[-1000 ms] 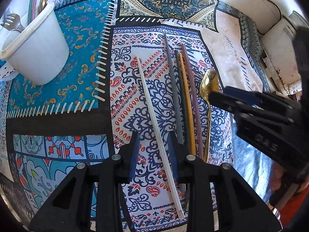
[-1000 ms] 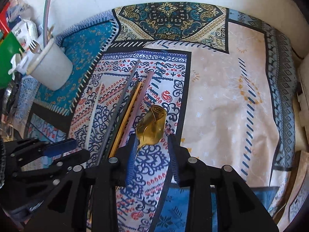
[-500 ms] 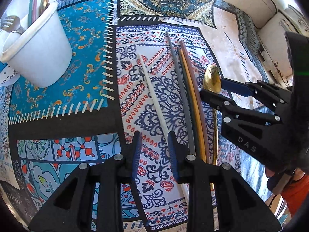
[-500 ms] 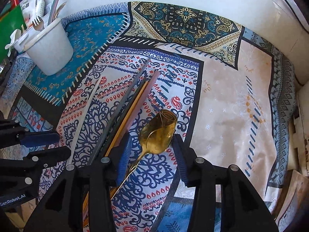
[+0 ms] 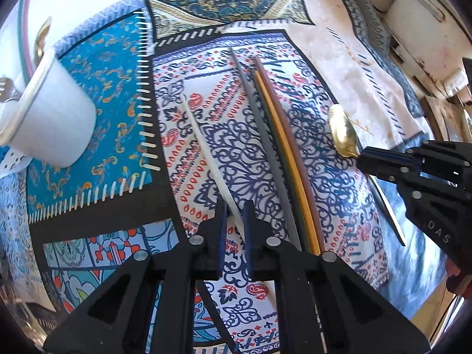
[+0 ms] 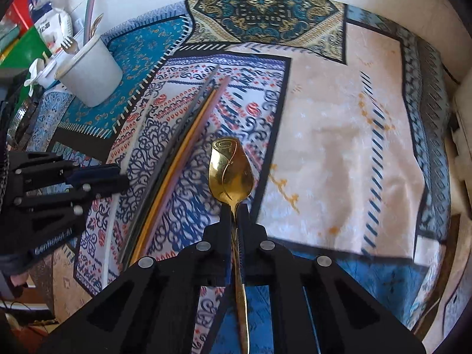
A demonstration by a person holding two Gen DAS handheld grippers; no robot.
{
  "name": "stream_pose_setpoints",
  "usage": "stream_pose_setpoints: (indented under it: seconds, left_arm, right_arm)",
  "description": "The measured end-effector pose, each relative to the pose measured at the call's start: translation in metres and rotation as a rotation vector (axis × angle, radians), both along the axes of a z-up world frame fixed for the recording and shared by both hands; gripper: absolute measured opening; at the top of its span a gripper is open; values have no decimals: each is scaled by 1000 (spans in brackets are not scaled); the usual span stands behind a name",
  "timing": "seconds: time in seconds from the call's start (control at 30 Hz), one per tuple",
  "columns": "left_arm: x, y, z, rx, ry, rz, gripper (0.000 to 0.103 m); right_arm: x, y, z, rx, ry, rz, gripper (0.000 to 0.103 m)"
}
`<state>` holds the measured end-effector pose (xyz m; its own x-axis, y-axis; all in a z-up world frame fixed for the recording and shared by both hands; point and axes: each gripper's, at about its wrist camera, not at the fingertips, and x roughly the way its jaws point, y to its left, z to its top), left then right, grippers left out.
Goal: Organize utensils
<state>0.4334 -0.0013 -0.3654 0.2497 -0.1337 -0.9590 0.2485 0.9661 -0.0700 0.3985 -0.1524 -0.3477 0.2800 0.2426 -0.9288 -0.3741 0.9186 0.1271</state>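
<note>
My right gripper is shut on the neck of a gold spoon and holds it above the patterned cloth; the spoon also shows in the left wrist view. My left gripper has closed around the near end of a white chopstick that lies on the cloth. Grey, dark green, yellow and brown chopsticks lie side by side to its right. A white cup with a fork, a gold utensil and chopsticks stands at the far left; it also shows in the right wrist view.
The patterned cloth covers the table. Packets and a green box stand behind the cup at the far left. A white wall runs along the back. White furniture stands at the right edge.
My right gripper has closed on the gold spoon and lifted it off the cloth. My left gripper has moved forward over the white chopstick and narrowed around it.
</note>
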Motion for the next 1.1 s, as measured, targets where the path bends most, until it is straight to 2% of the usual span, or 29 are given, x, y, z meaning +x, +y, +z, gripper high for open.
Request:
stream_pose_setpoints:
  seconds: [0.13, 0.3, 0.4, 0.5, 0.6, 0.73, 0.87, 0.97, 1.1]
  left_arm:
    - [-4, 2, 0, -39, 35, -51, 3]
    - [-22, -5, 0, -4, 53, -141, 4]
    - [-24, -4, 0, 14, 65, -150, 4]
    - [-19, -3, 0, 10, 79, -148, 4]
    - [-7, -3, 0, -9, 122, -139, 7]
    - [7, -7, -3, -27, 182, -149, 6]
    - [14, -2, -4, -51, 206, -141, 3]
    - [7, 0, -3, -38, 186, -140, 3]
    - [-1, 6, -2, -58, 171, -98, 3]
  right_arm:
    - [-12, -9, 1, -2, 26, -33, 5]
    - [-17, -8, -3, -74, 40, -45, 7]
    - [-25, -5, -3, -101, 19, -30, 14]
    - [-26, -2, -2, -126, 11, -33, 15]
    - [-22, 5, -2, -161, 9, -28, 15]
    - [-14, 14, -3, -177, 34, 10, 7]
    - [-8, 17, -3, -168, 47, 7, 6]
    - [3, 18, -4, -97, 68, -34, 5]
    - [9, 17, 6, -48, 43, -71, 4]
